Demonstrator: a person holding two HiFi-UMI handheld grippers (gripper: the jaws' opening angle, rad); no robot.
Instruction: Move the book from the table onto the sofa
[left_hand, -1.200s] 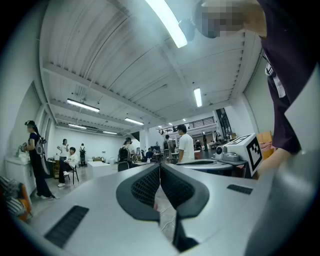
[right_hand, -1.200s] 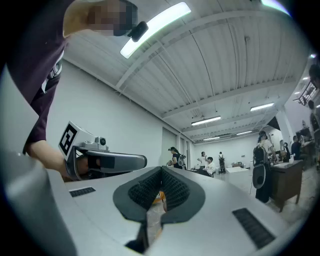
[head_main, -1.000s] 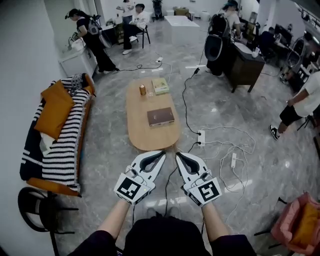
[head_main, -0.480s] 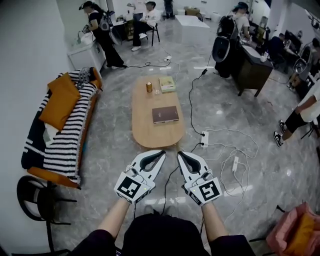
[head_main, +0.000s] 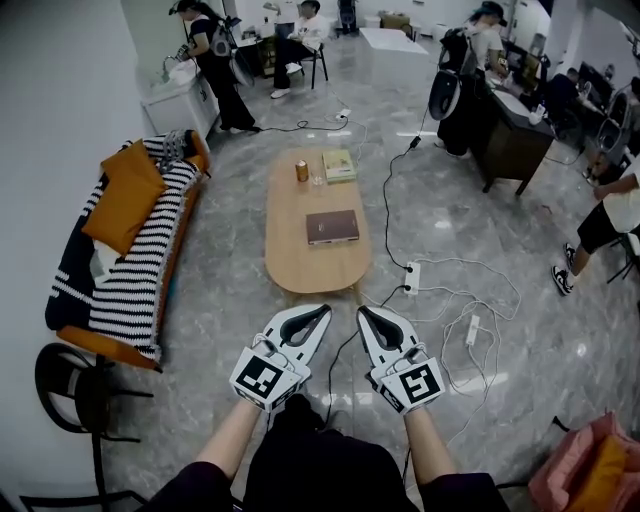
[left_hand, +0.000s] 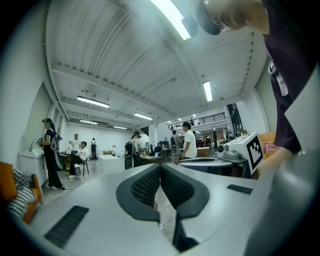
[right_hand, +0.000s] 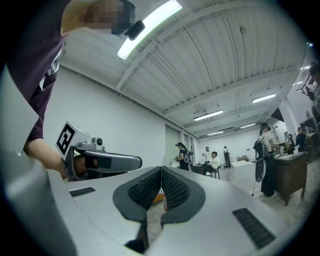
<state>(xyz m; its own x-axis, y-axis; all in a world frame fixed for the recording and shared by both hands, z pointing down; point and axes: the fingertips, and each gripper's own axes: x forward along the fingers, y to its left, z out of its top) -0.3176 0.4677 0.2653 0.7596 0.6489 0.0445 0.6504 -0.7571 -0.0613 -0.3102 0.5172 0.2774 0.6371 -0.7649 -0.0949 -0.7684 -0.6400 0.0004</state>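
Wooden table (head_main: 298, 268) under brown book (head_main: 332, 227)

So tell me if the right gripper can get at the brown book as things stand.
Probably not yet: the right gripper hangs shut, short of the table, and the brown book lies mid-table. Nothing blocks the way, though.

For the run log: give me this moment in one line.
book on table | left tool shut, empty | right tool shut, empty
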